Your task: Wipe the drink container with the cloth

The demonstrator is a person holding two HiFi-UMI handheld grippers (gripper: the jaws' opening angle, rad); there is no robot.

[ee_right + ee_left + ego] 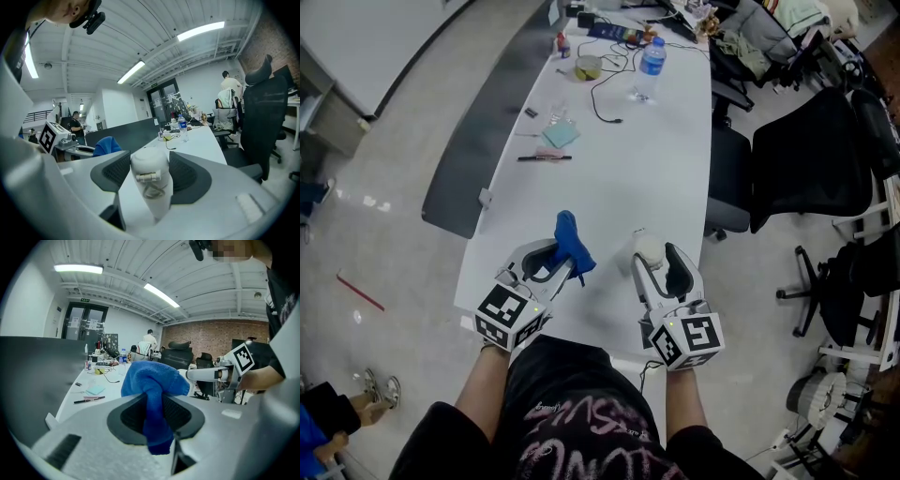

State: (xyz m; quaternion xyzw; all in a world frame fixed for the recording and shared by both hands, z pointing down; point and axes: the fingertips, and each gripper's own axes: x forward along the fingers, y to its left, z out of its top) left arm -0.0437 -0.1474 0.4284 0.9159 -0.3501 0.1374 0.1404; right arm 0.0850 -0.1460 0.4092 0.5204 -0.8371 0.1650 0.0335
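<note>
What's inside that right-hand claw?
A white drink container stands upright between the right claw's jaws, whose pads seem just clear of it. The white table stretches away behind. The claw's own body covers the container's bottom, so its base can't be seen.

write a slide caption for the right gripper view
A white cylindrical drink container between the jaws of the right gripper, a bunched blue cloth nearby and a long white table ahead.

I'm getting bright, even light from ceiling strip lights [78, 269]; both gripper views are bending and darkening toward their edges, and the cloth [152, 380] is blurring up close.
</note>
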